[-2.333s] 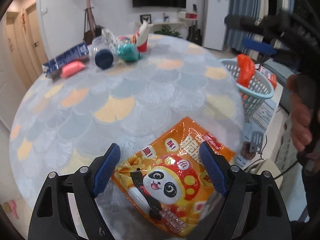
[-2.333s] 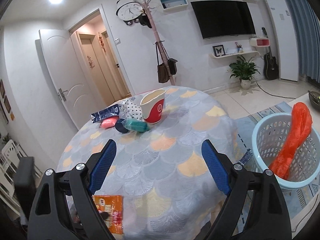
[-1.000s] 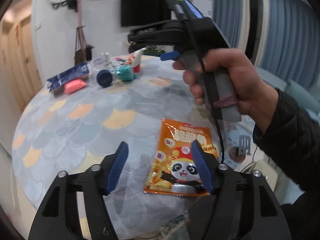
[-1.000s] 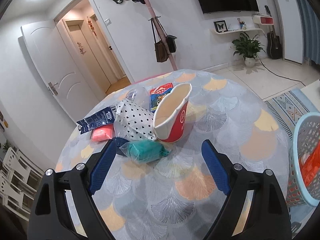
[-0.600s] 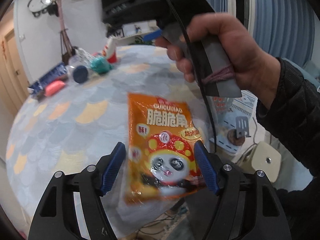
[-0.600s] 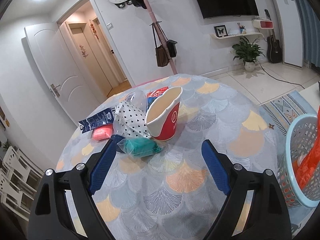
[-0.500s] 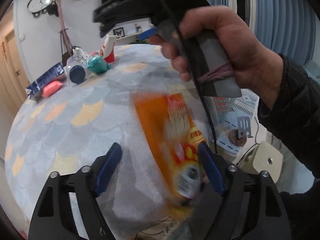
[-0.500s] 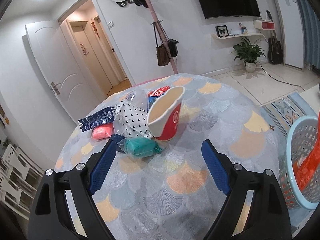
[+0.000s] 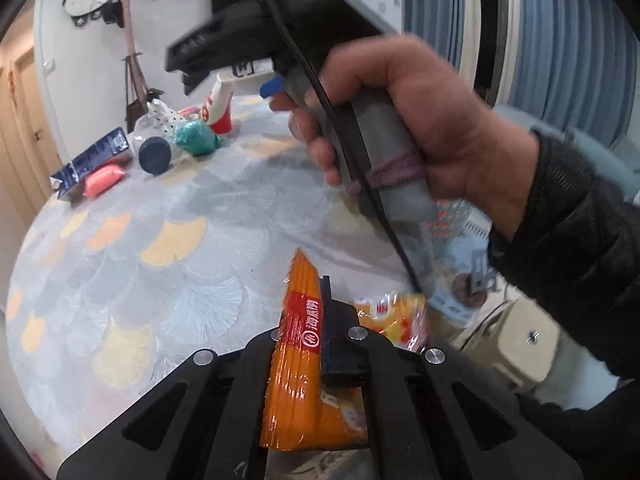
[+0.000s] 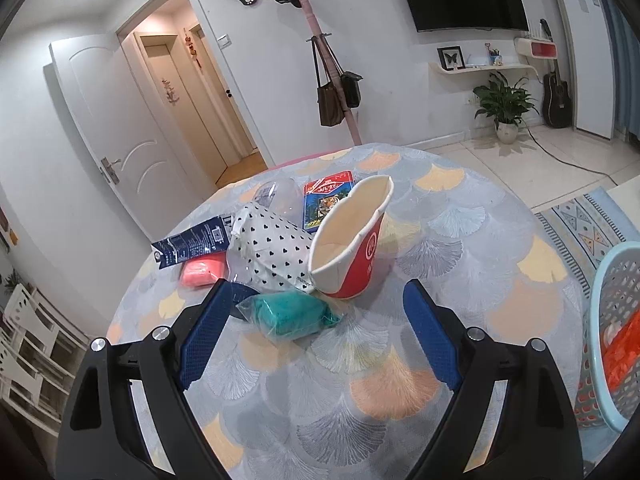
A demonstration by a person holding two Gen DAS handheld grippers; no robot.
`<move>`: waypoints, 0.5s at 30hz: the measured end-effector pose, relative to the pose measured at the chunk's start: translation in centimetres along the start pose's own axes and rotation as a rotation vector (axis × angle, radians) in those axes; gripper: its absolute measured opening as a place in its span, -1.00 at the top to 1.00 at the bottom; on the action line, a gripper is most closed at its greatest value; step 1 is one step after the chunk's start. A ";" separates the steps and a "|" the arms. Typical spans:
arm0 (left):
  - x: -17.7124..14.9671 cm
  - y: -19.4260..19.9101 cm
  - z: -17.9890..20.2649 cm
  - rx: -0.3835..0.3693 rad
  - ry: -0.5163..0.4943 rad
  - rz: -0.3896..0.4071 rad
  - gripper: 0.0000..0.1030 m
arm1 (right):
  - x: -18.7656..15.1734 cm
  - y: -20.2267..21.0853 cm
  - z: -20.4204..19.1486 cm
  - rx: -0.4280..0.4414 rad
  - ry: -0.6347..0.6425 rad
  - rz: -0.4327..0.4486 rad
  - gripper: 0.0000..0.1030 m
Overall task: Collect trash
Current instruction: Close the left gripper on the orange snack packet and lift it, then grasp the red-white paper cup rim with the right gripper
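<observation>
Left gripper (image 9: 316,344) pinches the orange wrapper (image 9: 298,364) at bottom centre, while the right gripper (image 10: 316,336) gapes wide over the tabletop (image 10: 460,248), its basket (image 10: 600,320) holding orange trash at right.

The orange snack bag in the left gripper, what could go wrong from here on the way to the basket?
1. The orange snack bag is pinched edge-on in the shut left gripper, with a crumpled corner hanging loose on the right; it might slip out.
2. The right hand sits between that gripper and the basket, so the carry path may be blocked.
3. The open right gripper hovers near the tilted paper cup and could knock it.
</observation>
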State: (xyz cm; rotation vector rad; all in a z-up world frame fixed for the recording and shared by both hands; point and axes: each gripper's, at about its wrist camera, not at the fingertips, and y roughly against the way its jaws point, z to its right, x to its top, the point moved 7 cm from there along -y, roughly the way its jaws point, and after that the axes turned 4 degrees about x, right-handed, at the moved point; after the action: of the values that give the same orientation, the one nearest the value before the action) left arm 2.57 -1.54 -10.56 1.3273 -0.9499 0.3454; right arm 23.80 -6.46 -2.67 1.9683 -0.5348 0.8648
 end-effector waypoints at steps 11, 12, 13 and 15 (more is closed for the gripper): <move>2.7 6.9 -5.5 0.037 0.141 0.177 1.00 | 0.7 0.1 0.2 -0.001 -0.016 0.003 -0.61; 2.9 7.2 -5.8 0.052 0.145 0.187 1.00 | 0.8 -0.1 0.0 -0.007 -0.011 0.002 -0.61; 3.1 7.4 -6.2 0.065 0.150 0.194 1.00 | 0.9 -0.3 -0.2 -0.013 -0.010 0.003 -0.61; 3.1 8.0 -6.7 0.085 0.160 0.195 1.00 | 1.1 -0.8 -0.2 -0.029 -0.019 0.002 -0.61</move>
State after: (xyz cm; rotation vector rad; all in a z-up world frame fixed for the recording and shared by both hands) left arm 1.38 5.78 -2.66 1.2656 -0.9396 0.6391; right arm 25.03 -5.95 -2.22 1.9514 -0.5580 0.8361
